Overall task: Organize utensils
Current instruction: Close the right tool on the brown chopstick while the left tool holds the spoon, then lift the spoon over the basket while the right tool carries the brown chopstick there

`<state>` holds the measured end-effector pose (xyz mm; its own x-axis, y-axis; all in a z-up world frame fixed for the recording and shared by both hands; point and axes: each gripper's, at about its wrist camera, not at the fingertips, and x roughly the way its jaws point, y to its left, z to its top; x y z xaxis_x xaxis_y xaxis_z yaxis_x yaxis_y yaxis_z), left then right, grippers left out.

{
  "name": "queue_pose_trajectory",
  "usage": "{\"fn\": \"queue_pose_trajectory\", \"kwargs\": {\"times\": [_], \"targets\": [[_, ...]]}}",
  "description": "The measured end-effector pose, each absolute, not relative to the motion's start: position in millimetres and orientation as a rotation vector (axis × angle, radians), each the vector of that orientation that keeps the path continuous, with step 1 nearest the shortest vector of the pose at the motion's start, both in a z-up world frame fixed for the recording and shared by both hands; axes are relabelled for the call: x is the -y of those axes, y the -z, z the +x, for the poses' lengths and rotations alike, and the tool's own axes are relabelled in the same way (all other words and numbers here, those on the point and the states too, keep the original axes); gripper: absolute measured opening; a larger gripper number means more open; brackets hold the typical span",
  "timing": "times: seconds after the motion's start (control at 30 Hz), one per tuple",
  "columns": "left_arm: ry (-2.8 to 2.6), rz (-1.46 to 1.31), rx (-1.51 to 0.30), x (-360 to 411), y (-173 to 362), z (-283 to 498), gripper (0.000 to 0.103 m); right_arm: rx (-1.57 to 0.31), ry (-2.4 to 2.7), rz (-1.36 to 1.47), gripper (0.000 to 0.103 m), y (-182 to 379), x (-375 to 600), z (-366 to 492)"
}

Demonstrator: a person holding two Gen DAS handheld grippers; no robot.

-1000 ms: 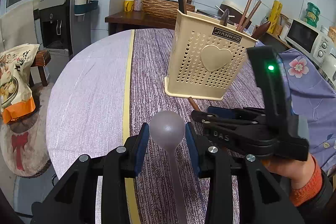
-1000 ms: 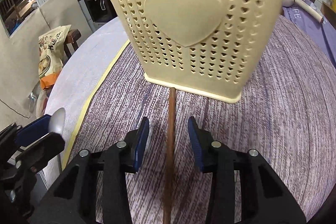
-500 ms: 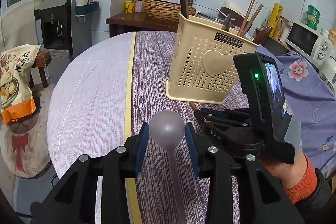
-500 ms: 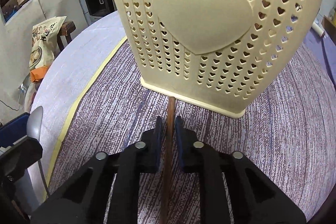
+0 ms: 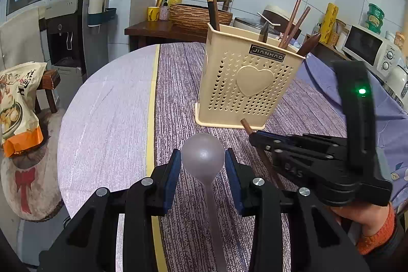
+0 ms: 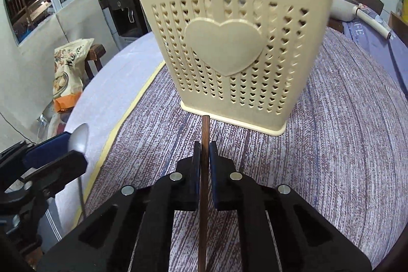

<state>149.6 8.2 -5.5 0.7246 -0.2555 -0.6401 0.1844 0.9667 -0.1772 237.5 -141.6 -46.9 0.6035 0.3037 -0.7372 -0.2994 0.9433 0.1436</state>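
Note:
A cream perforated utensil holder (image 5: 248, 83) with a heart stands on the table; it also shows in the right wrist view (image 6: 229, 52). It holds chopsticks and dark-handled utensils. My left gripper (image 5: 202, 171) has a metal spoon (image 5: 203, 156) between its fingers, bowl forward, pads at the bowl's sides. My right gripper (image 6: 203, 157) is shut on a brown chopstick (image 6: 204, 170) that points at the holder's base. The right gripper (image 5: 257, 140) also shows in the left wrist view, just right of the spoon. The left gripper with the spoon (image 6: 77, 138) shows at the left of the right wrist view.
The round table has a purple striped cloth (image 5: 178, 83) with a yellow stripe and a pale part (image 5: 107, 103) on the left. A snack bag (image 5: 15, 103) sits on a stool to the left. A water dispenser, counter and microwave (image 5: 367, 47) stand behind.
My right gripper closed on the chopstick and has lifted it slightly back from the holder. The left gripper with the spoon has stayed nearly still.

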Motion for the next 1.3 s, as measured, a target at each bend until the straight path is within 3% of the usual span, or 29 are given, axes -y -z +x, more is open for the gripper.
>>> {"fn": "queue_pose_trajectory", "kwargs": {"times": [0.43, 0.5, 0.93, 0.97, 1.1, 1.2, 1.3], "targets": [[0.266, -0.093, -0.631, -8.3, -28.3, 143.1, 0.035, -0.659, -0.396, 0.062, 0.008, -31.1, 185.8, 177.1], [0.277, -0.085, -0.622, -5.9, -33.4, 143.6, 0.013, -0.639, -0.400, 0.069, 0.008, -41.2, 190.5, 170.5], [0.278, -0.083, -0.648, -0.9, -29.7, 162.3, 0.013, -0.576, -0.383, 0.073, 0.008, -62.8, 207.2, 152.7], [0.282, -0.081, -0.655, 0.0, -27.9, 164.5, 0.016, -0.574, -0.383, 0.077, 0.008, -63.1, 208.3, 152.8], [0.327, -0.046, -0.695, 17.5, -17.4, 173.9, 0.048, -0.571, -0.376, 0.088, 0.008, -63.1, 211.0, 154.1], [0.369, -0.026, -0.733, 33.9, -7.2, 182.8, 0.058, -0.562, -0.364, 0.087, 0.008, -64.0, 213.0, 151.2], [0.402, 0.014, -0.786, 54.7, 7.6, 195.5, 0.059, -0.554, -0.349, 0.103, 0.008, -64.1, 220.1, 148.7]]}}
